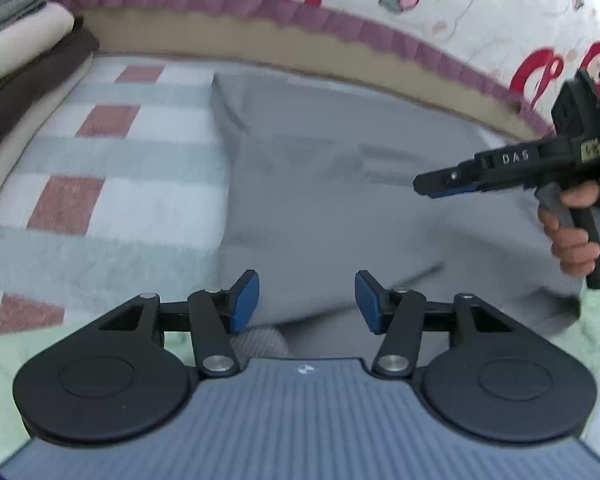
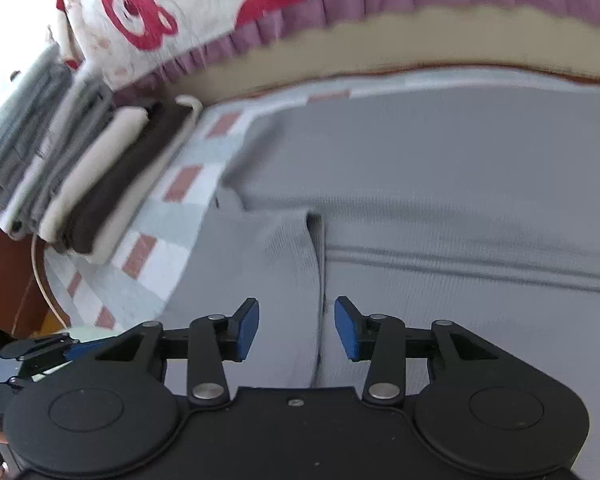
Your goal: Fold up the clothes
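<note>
Left fingers: the left gripper has its blue-padded fingers parted, gripping nothing, above the near edge of the grey knit garment.
Right fingers: the right gripper is likewise parted and empty, over the garment's ribbed cuff.
Garment: spread flat on the pale checked blanket.
Stack: folded grey, cream and brown clothes lie beside the garment, at the blanket's edge.
Behind garment: white quilt with red bears and purple frill.
</note>
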